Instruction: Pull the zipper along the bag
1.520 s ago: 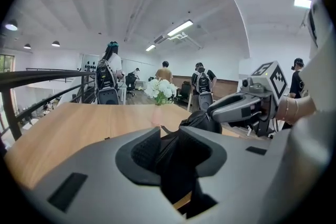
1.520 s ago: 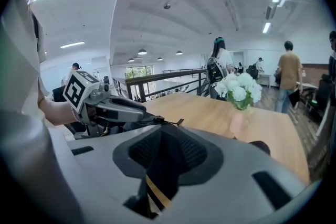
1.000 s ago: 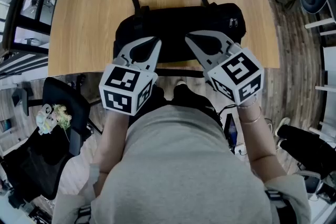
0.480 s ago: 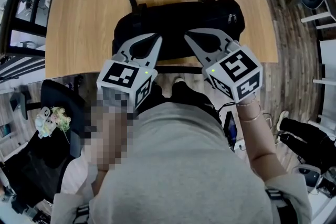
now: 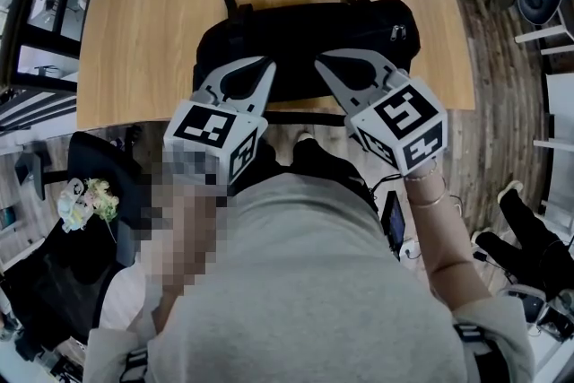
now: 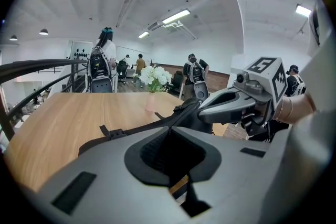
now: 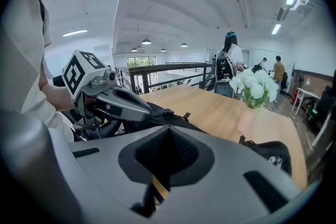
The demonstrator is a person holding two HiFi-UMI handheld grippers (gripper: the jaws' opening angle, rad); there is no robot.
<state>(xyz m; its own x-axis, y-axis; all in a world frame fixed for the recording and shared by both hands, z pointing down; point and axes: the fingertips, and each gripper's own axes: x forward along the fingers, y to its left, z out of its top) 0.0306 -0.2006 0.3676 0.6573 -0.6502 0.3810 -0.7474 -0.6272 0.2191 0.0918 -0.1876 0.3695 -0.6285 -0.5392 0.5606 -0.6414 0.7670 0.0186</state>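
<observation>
Open-plan hall; wooden table (image 5: 134, 31). Black bag (image 5: 305, 36): along near edge, metal zipper pull (image 5: 400, 33) at right end. Left gripper (image 5: 269, 67), right gripper (image 5: 320, 65): jaws together, empty, unmoved above bag; pulling not begun.

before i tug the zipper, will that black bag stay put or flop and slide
Probably floppy: the black bag looks like soft fabric, with loose straps trailing off it. It may well slide on the smooth wooden table unless one end is pinned.
</observation>
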